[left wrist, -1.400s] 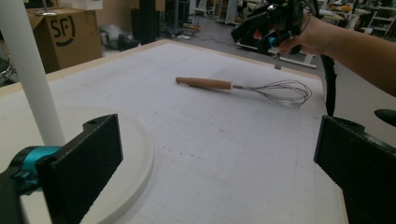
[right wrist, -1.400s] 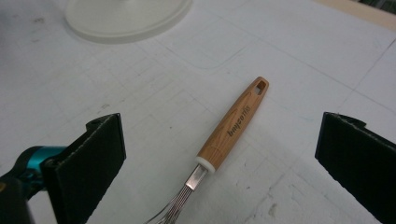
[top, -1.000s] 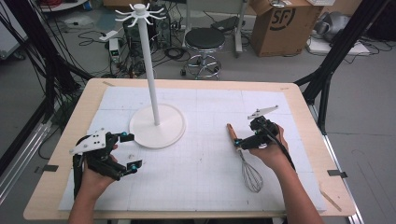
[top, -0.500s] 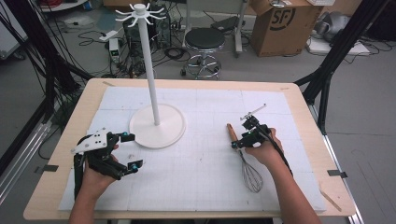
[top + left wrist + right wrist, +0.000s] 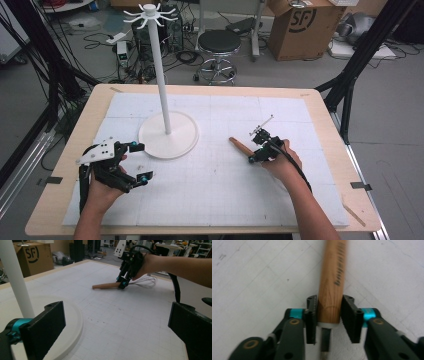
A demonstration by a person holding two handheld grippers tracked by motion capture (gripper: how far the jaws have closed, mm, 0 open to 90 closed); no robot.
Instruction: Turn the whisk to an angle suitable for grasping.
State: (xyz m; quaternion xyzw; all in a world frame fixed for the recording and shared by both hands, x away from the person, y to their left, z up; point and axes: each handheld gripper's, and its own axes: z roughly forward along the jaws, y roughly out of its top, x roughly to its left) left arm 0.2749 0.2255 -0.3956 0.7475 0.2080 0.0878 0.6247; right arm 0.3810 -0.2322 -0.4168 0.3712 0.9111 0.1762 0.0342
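Observation:
A whisk lies on the white mat, right of centre, its wooden handle (image 5: 239,145) pointing toward the stand. My right gripper (image 5: 253,157) has just been closing, and its pads now press both sides of the handle (image 5: 332,277) near its wire end. From the left gripper view the whisk's wire loops (image 5: 147,281) lie behind the right gripper (image 5: 122,284) and the hand that holds it. My left gripper (image 5: 140,161) rests at the mat's left front, jaws wide apart with nothing between them.
A tall white hook stand rises from a round base (image 5: 182,136) left of centre, its pole (image 5: 160,75) topped with radiating hooks. The base (image 5: 72,322) lies close in front of my left gripper. Beyond the table's far edge are a stool (image 5: 219,42) and a cardboard box (image 5: 300,22).
My right gripper has come down onto the whisk's handle and its jaws have shut around it. The left gripper has stayed where it was.

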